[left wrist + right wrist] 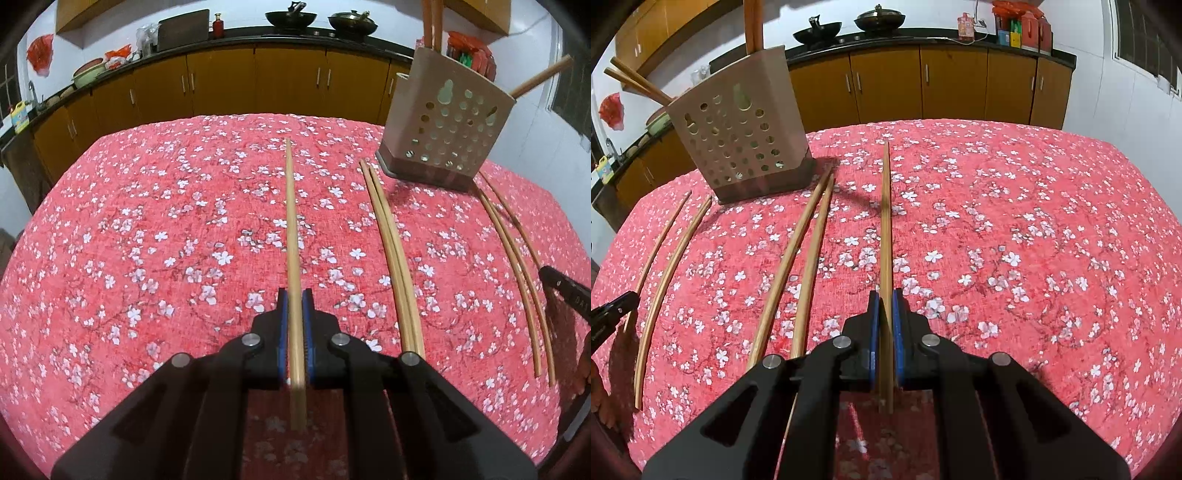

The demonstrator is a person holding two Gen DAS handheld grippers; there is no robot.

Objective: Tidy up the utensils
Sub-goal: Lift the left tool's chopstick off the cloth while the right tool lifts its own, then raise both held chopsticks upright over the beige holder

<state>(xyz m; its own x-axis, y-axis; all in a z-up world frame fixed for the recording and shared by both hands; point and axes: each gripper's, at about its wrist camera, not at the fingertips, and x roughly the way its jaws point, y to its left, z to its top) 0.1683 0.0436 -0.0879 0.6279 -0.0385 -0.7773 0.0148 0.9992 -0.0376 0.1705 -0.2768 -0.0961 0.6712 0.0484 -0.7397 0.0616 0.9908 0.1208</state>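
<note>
Left wrist view has the left gripper [295, 306] with fingers clamped on one chopstick [293, 221], the right gripper [886, 306] likewise pinching another chopstick [885, 221], while several loose chopsticks [388, 240] lie on the bench [147, 221] and a few already stand in the holder [443, 125]

Both wrist cameras sit low and close over the table [147, 221], angled down and facing the cabinets [221, 81]; both catch the holder [443, 122] and, probably, the same chopsticks [809, 243].
</note>
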